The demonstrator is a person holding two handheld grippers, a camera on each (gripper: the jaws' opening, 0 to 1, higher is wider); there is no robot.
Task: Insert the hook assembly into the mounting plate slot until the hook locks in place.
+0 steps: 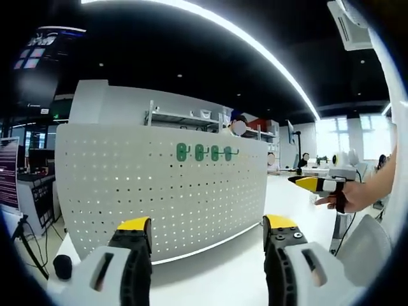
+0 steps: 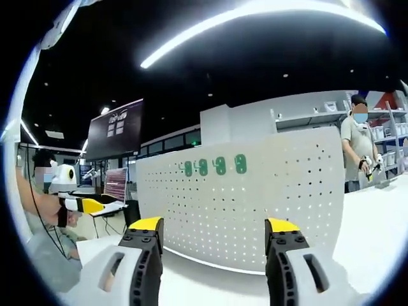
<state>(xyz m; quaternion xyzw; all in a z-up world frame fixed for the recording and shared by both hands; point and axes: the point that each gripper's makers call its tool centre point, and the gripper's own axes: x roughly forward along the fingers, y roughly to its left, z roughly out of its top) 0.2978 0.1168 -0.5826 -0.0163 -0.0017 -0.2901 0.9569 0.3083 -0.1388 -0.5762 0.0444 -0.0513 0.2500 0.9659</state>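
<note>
A white pegboard plate (image 1: 159, 197) stands upright on a white table (image 1: 223, 274). Several green hooks (image 1: 199, 153) hang in a row near its top edge. My left gripper (image 1: 207, 226) is open in front of the board's lower part, yellow-tipped jaws wide apart with nothing between them. My right gripper (image 1: 315, 185) enters from the right, held in a hand (image 1: 349, 196). In the right gripper view the same pegboard (image 2: 255, 204) carries the green hooks (image 2: 220, 166). My right gripper (image 2: 214, 226) is open and empty there. The left gripper (image 2: 83, 204) shows at the far left.
A person (image 2: 357, 143) stands behind the board's right end, near shelving (image 1: 185, 118). A monitor (image 2: 116, 183) and desks sit at the left. A small dark round object (image 1: 62, 266) lies at the table's left corner beside a tripod (image 1: 25, 239).
</note>
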